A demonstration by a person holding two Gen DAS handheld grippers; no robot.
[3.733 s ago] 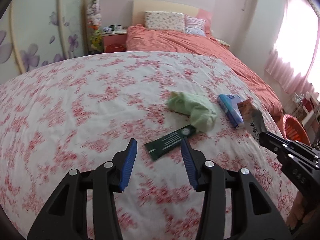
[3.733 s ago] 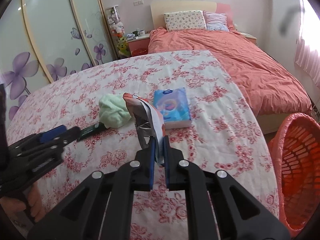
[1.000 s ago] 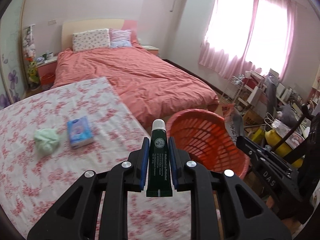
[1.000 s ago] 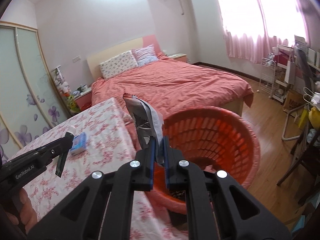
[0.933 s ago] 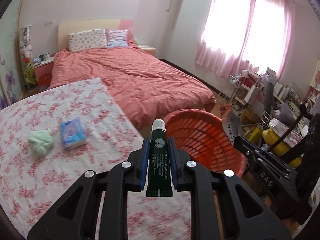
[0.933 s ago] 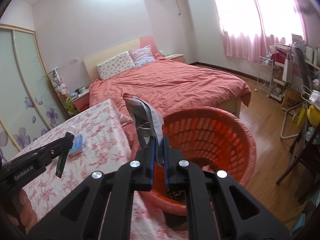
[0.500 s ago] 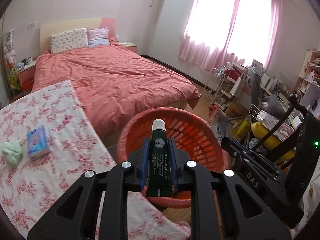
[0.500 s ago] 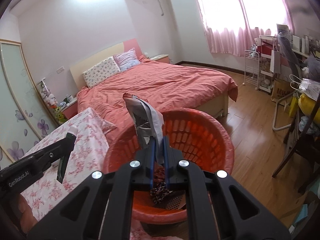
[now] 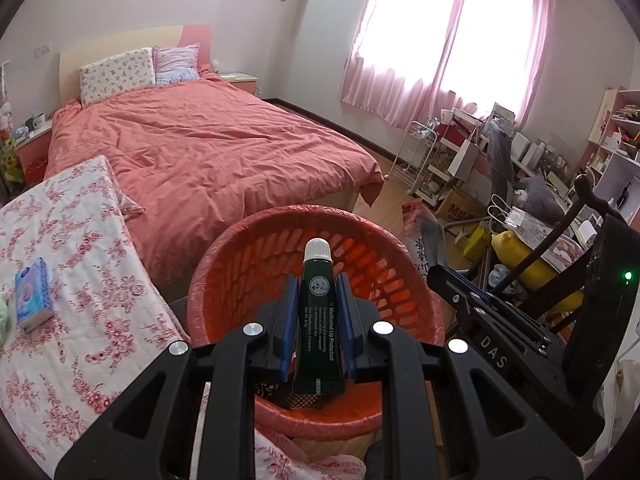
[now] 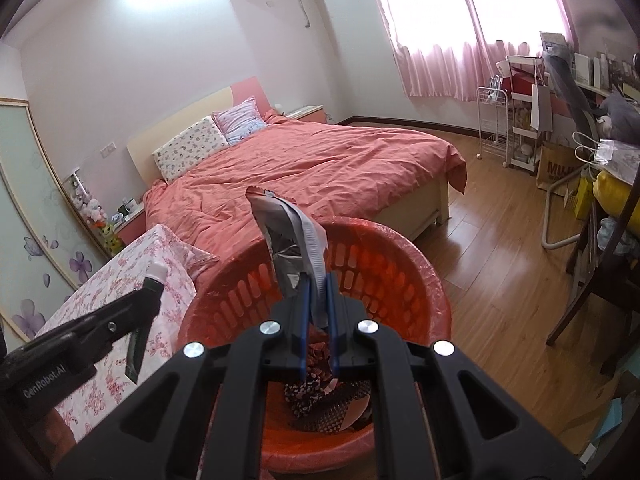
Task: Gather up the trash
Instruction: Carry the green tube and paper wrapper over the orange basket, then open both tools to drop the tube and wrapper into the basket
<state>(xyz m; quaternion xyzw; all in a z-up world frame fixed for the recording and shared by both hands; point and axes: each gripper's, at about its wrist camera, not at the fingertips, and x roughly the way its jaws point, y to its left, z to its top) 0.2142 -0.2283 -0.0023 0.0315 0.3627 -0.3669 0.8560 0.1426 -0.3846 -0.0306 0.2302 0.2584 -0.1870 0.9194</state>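
My left gripper is shut on a dark green tube with a white cap and holds it upright over the orange basket. My right gripper is shut on a crumpled silver wrapper above the same orange basket. Some trash lies in the basket's bottom. The left gripper with the tube shows at the left of the right wrist view. The right gripper shows at the right of the left wrist view.
A table with a floral cloth stands left of the basket, with a blue tissue pack and a green cloth on it. A bed with a salmon cover lies behind. A chair, shelves and clutter fill the right.
Both grippers have swung from the table to above the orange basket, each still holding its item. The basket now sits closer and more centred below them.
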